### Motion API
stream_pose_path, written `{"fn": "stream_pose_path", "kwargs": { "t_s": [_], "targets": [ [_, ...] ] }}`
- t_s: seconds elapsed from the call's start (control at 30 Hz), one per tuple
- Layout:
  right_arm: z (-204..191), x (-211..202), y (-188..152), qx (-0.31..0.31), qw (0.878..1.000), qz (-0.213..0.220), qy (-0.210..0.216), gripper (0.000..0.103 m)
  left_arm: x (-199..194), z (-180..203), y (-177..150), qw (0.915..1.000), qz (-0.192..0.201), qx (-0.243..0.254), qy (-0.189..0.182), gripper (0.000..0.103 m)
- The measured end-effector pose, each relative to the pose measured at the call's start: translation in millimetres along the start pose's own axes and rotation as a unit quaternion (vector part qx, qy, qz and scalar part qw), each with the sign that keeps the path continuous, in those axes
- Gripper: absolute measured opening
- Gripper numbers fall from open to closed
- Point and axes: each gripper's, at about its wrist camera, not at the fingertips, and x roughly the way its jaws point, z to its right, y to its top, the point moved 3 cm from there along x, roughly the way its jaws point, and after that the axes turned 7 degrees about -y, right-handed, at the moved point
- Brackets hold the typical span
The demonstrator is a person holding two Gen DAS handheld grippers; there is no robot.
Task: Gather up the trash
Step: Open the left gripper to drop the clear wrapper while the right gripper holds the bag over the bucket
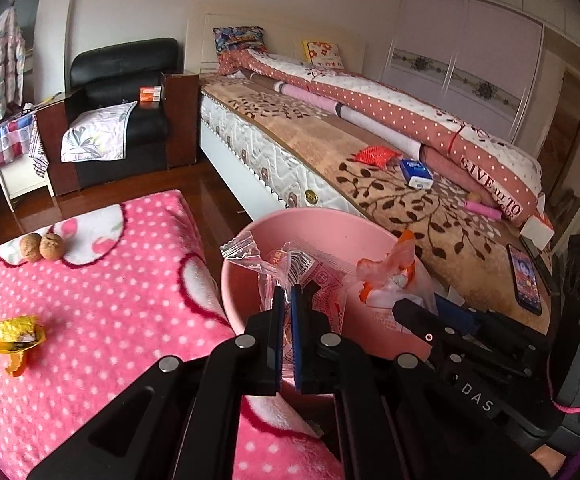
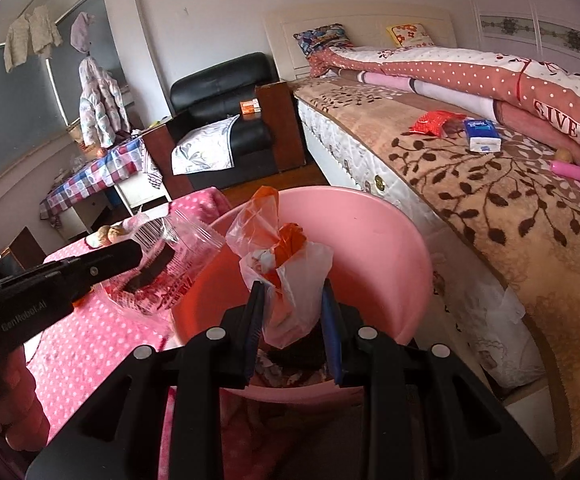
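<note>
- Holding trash over the pink basin: left gripper fingers clenched on a clear printed wrapper, right gripper fingers grasping an orange-and-white plastic bag.
- Both look feather-light, crinkly, slippery; pinch bunched folds.
- Only the left wrist view shows the yellow wrapper on the pink blanket.

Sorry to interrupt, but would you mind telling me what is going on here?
A person is collecting trash with two tongs. The left tongs are shut on a clear wrapper; the right tongs grip an orange-and-white bag. Both hang over the pink basin. A yellow wrapper lies on the pink blanket.
</note>
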Motion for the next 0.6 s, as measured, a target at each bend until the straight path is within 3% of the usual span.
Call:
{"fn": "stream_pose_path", "kwargs": {
  "t_s": [0.37,0.6],
  "targets": [
    [4.3,11.7,0.8,-0.002,1.0,-0.009,-0.009,0.028,21.0,-1.4,-2.6,0.9999,-0.016,-0.007,0.001,0.005],
    [4.1,18.6,-0.6,0.005,1.0,-0.022,-0.006,0.029,24.8,-3.8,-1.6,0.9998,-0.015,-0.015,-0.004,0.019]
  ]
}}
